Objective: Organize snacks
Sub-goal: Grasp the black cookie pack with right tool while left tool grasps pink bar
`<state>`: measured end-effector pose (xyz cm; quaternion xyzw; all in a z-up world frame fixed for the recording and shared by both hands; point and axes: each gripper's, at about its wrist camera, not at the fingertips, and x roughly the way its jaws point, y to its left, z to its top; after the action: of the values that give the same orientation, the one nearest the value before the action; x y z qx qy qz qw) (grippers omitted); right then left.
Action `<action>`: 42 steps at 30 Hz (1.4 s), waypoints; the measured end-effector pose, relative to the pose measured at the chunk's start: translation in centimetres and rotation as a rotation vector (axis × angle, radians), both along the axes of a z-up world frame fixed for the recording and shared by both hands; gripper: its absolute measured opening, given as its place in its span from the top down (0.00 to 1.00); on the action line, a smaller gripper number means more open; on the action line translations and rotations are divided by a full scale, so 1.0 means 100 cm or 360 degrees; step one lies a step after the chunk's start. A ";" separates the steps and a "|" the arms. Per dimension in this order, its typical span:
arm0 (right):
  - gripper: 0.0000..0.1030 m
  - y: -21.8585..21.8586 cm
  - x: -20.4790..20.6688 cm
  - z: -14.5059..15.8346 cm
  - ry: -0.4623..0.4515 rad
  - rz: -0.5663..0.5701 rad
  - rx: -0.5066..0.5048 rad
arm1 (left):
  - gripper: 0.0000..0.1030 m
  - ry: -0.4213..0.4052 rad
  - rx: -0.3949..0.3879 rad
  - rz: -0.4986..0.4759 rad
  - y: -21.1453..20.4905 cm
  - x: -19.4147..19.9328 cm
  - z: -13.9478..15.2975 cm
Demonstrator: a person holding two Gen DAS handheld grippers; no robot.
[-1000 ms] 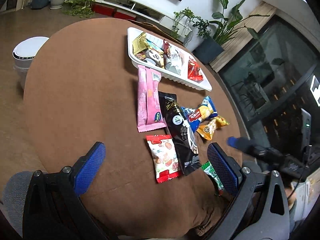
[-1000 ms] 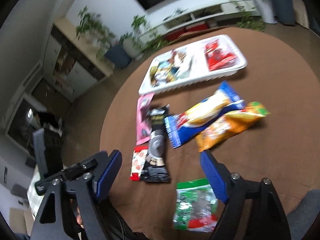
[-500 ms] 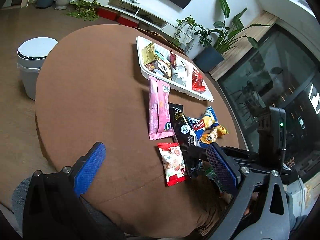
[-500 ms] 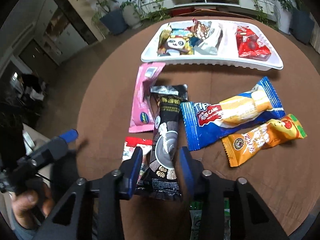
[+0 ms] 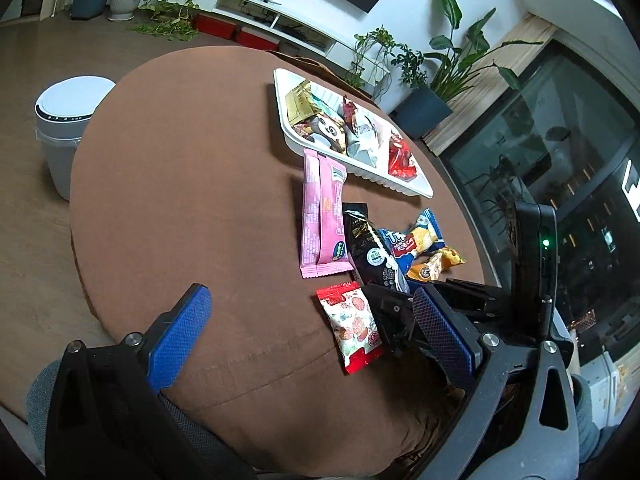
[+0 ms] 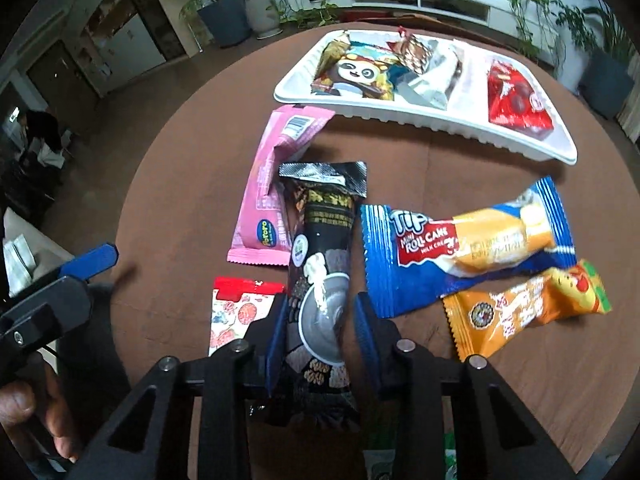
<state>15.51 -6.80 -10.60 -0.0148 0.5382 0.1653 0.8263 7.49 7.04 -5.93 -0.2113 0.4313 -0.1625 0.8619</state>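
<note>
**Right wrist view: jaws coming in on the black snack bar**

Right wrist view puts the black snack packet (image 6: 320, 264) straight ahead of me, lying lengthwise on the brown round table (image 6: 180, 184), its near end between the blue pads of my right gripper (image 6: 320, 332). The jaws are closing at this moment with the packet between them; the pads look to be at the wrapper's sides, but I cannot tell whether they press on it yet. My left gripper (image 5: 312, 332) hangs wide open over the table's near edge, grasping nothing.

The packet lies near the table's middle, its left side over the edge of the pink packet (image 6: 272, 192), with the red-and-white packet (image 6: 236, 312) beside its near end and the blue roll cake packet (image 6: 460, 244) just to its right. The orange packet (image 6: 524, 308) lies nearer the right edge. The white tray (image 6: 420, 124), at the far edge, already holds several snacks.

I judge the packet light, with a glossy film wrapper that is slippery and crinkles under pressure, and a fairly stiff bar inside that could crack if squeezed hard. Taking it across its narrow width, on the filled body rather than the flat crimped seal, looks safest. Held this near one end, the far end may droop on lifting, and the pink packet might drag along with it.
</note>
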 end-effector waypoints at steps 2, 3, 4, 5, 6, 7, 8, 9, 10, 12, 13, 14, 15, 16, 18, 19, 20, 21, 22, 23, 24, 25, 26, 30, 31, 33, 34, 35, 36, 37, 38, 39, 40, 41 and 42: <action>0.74 0.001 -0.001 -0.001 -0.0016 0.0002 -0.0032 | 0.02 0.0003 0.0033 -0.0011 -0.004 0.005 0.001; 0.75 -0.001 -0.002 -0.001 -0.0013 0.0000 -0.0026 | 0.02 0.0006 0.0050 -0.0016 -0.005 0.007 0.001; 0.75 -0.002 -0.004 -0.001 -0.0007 -0.0003 -0.0022 | 0.02 0.0011 0.0071 -0.0022 -0.006 0.010 0.001; 0.75 -0.004 -0.005 -0.001 -0.0006 -0.0002 -0.0019 | 0.02 0.0016 0.0087 -0.0031 -0.008 0.014 0.001; 0.76 -0.006 -0.007 0.000 -0.0006 -0.0004 -0.0012 | 0.02 0.0022 0.0102 -0.0041 -0.010 0.017 0.001; 0.76 -0.008 -0.009 0.000 -0.0004 -0.0008 0.0001 | 0.02 0.0028 0.0130 -0.0053 -0.013 0.022 0.001; 0.76 -0.010 -0.010 0.000 -0.0001 -0.0014 0.0014 | 0.02 0.0034 0.0170 -0.0066 -0.017 0.027 0.001; 0.76 -0.016 -0.013 0.001 0.0003 -0.0027 0.0036 | 0.02 0.0040 0.0203 -0.0078 -0.020 0.032 0.001; 0.76 -0.019 -0.014 0.001 0.0006 -0.0045 0.0063 | 0.02 0.0046 0.0242 -0.0092 -0.025 0.039 0.001; 0.76 -0.026 -0.016 0.001 0.0011 -0.0073 0.0115 | 0.02 0.0052 0.0307 -0.0113 -0.035 0.052 -0.001; 0.76 -0.030 -0.017 0.001 0.0015 -0.0090 0.0147 | 0.02 0.0058 0.0340 -0.0121 -0.039 0.059 -0.002; 0.76 -0.033 -0.018 0.001 0.0017 -0.0101 0.0170 | 0.03 0.0082 0.0379 -0.0133 -0.045 0.069 -0.004; 0.76 -0.036 -0.019 0.002 0.0018 -0.0112 0.0191 | 0.04 0.0099 0.0388 -0.0144 -0.049 0.075 -0.006; 0.76 -0.039 -0.021 0.002 0.0018 -0.0116 0.0203 | 0.05 0.0118 0.0401 -0.0156 -0.054 0.083 -0.009; 0.76 -0.043 -0.020 0.003 0.0024 -0.0123 0.0217 | 0.05 0.0144 0.0449 -0.0167 -0.061 0.096 -0.014; 0.76 -0.045 -0.021 0.002 0.0027 -0.0133 0.0228 | 0.05 0.0164 0.0473 -0.0170 -0.065 0.103 -0.018; 0.76 -0.047 -0.024 0.002 0.0027 -0.0141 0.0241 | 0.11 0.0182 0.0479 -0.0172 -0.067 0.109 -0.022; 0.76 -0.048 -0.025 0.003 0.0027 -0.0144 0.0252 | 0.16 0.0197 0.0483 -0.0177 -0.068 0.114 -0.025; 0.76 -0.049 -0.026 0.003 0.0029 -0.0147 0.0262 | 0.29 0.0218 0.0491 -0.0184 -0.070 0.118 -0.028; 0.76 -0.051 -0.027 0.002 0.0031 -0.0147 0.0273 | 0.35 0.0231 0.0500 -0.0187 -0.072 0.120 -0.032; 0.76 -0.051 -0.027 0.002 0.0031 -0.0145 0.0277 | 0.36 0.0209 0.0531 -0.0186 -0.075 0.122 -0.033; 0.76 -0.051 -0.028 0.002 0.0030 -0.0141 0.0278 | 0.37 0.0209 0.0558 -0.0192 -0.077 0.123 -0.034; 0.76 -0.052 -0.027 0.002 0.0028 -0.0138 0.0280 | 0.38 0.0213 0.0577 -0.0196 -0.080 0.125 -0.035; 0.76 -0.051 -0.028 0.003 0.0023 -0.0134 0.0293 | 0.46 0.0204 0.0673 -0.0226 -0.083 0.127 -0.035; 0.76 -0.052 -0.029 0.003 0.0022 -0.0135 0.0298 | 0.54 0.0195 0.0705 -0.0234 -0.085 0.128 -0.035; 0.76 -0.053 -0.031 0.003 0.0019 -0.0134 0.0302 | 0.75 0.0172 0.0776 -0.0269 -0.091 0.127 -0.035; 0.76 -0.053 -0.031 0.003 0.0017 -0.0134 0.0301 | 0.76 0.0164 0.0795 -0.0289 -0.094 0.127 -0.035; 0.76 -0.052 -0.031 0.003 0.0015 -0.0133 0.0299 | 0.76 0.0157 0.0797 -0.0309 -0.096 0.127 -0.035; 0.76 -0.052 -0.031 0.004 0.0011 -0.0131 0.0295 | 0.77 0.0153 0.0800 -0.0316 -0.097 0.127 -0.035; 0.76 -0.052 -0.032 0.005 0.0009 -0.0130 0.0292 | 0.78 0.0148 0.0804 -0.0321 -0.098 0.128 -0.035; 0.76 -0.052 -0.033 0.005 0.0006 -0.0130 0.0291 | 0.79 0.0142 0.0804 -0.0325 -0.098 0.128 -0.036; 0.76 -0.052 -0.033 0.005 0.0004 -0.0129 0.0290 | 0.80 0.0137 0.0801 -0.0330 -0.098 0.127 -0.035; 0.76 -0.051 -0.033 0.005 0.0002 -0.0128 0.0289 | 0.83 0.0131 0.0789 -0.0341 -0.098 0.126 -0.035; 0.76 -0.051 -0.033 0.005 0.0000 -0.0127 0.0289 | 0.84 0.0126 0.0771 -0.0351 -0.097 0.125 -0.035; 0.76 -0.052 -0.033 0.005 -0.0002 -0.0127 0.0290 | 0.84 0.0121 0.0740 -0.0352 -0.095 0.125 -0.035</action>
<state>12.21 -11.95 -10.14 0.0817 0.5206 0.1806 0.8305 19.96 -2.50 -9.39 0.0350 0.5096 -0.1442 0.8475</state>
